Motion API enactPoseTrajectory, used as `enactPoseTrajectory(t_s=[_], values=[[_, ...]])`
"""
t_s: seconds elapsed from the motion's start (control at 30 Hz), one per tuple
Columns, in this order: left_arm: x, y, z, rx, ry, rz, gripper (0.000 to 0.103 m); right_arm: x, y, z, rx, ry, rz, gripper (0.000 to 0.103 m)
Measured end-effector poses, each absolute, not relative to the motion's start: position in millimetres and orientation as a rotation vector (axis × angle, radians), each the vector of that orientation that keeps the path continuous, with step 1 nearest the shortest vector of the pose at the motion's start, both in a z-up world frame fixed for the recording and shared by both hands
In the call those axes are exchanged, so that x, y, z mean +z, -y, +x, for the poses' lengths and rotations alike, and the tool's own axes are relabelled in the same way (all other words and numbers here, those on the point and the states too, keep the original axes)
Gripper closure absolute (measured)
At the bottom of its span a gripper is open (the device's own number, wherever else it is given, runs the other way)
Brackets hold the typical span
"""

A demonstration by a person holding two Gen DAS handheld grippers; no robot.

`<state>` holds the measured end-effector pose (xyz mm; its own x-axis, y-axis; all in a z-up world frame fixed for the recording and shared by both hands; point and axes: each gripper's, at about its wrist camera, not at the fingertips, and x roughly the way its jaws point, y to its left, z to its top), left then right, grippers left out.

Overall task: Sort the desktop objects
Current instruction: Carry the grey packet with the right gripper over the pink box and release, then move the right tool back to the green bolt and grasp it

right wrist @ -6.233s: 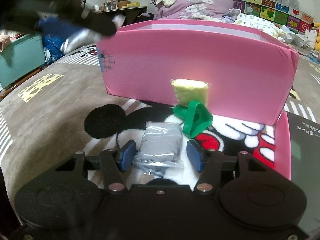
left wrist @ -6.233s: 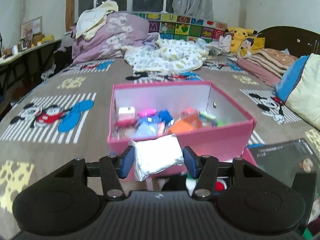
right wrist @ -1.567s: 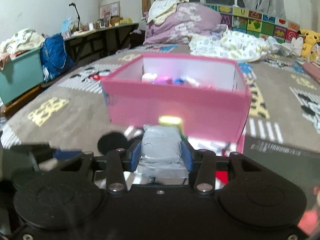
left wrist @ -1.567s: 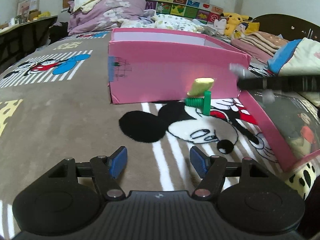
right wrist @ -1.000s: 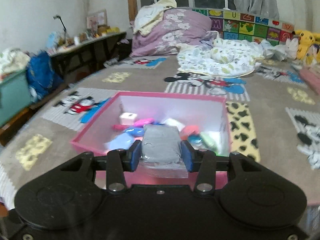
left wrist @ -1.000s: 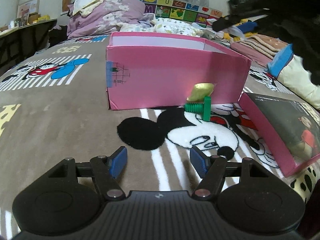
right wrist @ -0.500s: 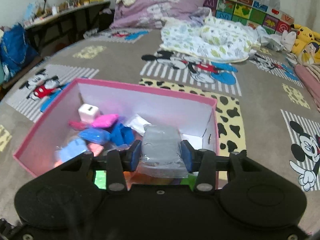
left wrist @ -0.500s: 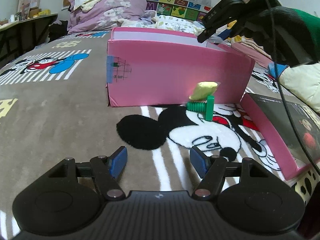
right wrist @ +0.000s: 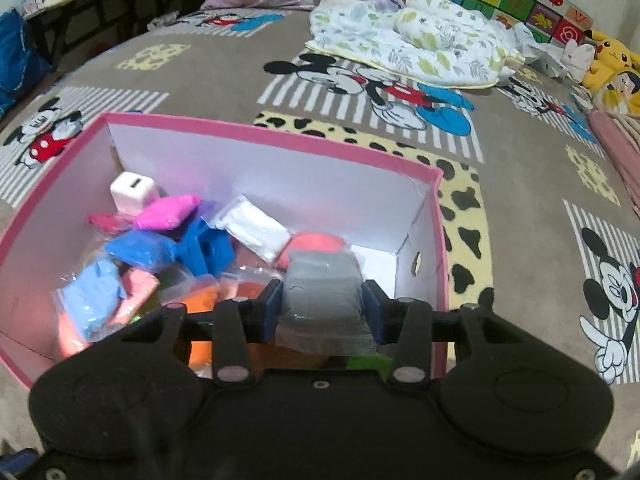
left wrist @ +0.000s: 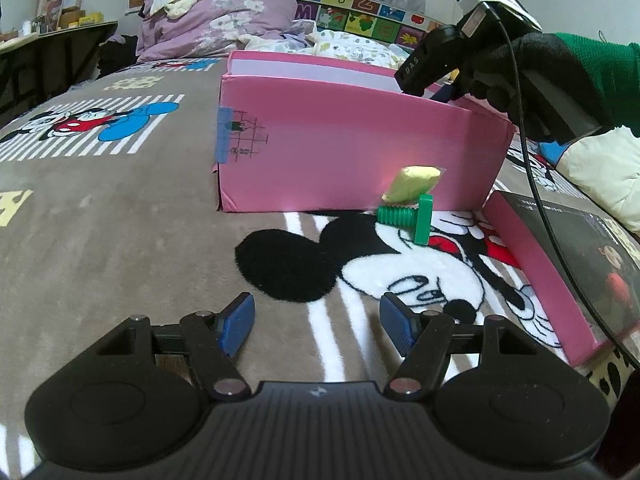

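My right gripper point(right wrist: 322, 310) is shut on a grey clay packet point(right wrist: 320, 292) and holds it over the open pink box point(right wrist: 272, 136), above its near right part. The box holds several coloured packets, a blue block point(right wrist: 206, 250), a white packet point(right wrist: 252, 228) and a white cube point(right wrist: 132, 192). My left gripper point(left wrist: 318, 326) is open and empty, low over the blanket. Ahead of it, a green plastic bolt point(left wrist: 412, 218) and a yellow packet point(left wrist: 412, 188) lie against the pink box's front wall point(left wrist: 360, 152). The right gripper's body point(left wrist: 472, 36) shows over the box's right end.
A pink lid with a dark book-like cover point(left wrist: 568, 256) lies right of the box. The Mickey Mouse blanket point(left wrist: 100, 208) covers the bed. Bedding point(right wrist: 404, 44), a purple quilt point(left wrist: 216, 28) and Pikachu plush toys point(right wrist: 608, 64) lie at the back.
My right gripper has carried the grey packet up from the blanket and over the box, now tilted down into it. My left gripper has stayed open and nearly still.
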<state>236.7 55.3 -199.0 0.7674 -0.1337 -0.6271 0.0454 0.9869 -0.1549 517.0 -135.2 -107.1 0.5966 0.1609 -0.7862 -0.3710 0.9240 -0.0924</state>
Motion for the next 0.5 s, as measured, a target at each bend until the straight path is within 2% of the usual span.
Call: enactPoseTrajectory(t_s=[0.17, 0.2, 0.27, 0.5], values=[[-200, -56, 238, -0.095, -0.69, -0.134, 0.035, -110, 137, 519, 0.297, -0.885, -0.262, 0.057], [-200, -56, 238, -0.094, -0.69, -0.133, 0.035, -109, 137, 518, 0.295, -0.876, -0.265, 0.054], [-200, -56, 238, -0.094, -0.688, -0.135, 0.035, -104, 139, 515, 0.284, -0.846, -0.252, 0.036], [-200, -57, 238, -0.09, -0.688, -0.138, 0.035, -86, 149, 491, 0.309, -0.76, -0.199, 0.036]])
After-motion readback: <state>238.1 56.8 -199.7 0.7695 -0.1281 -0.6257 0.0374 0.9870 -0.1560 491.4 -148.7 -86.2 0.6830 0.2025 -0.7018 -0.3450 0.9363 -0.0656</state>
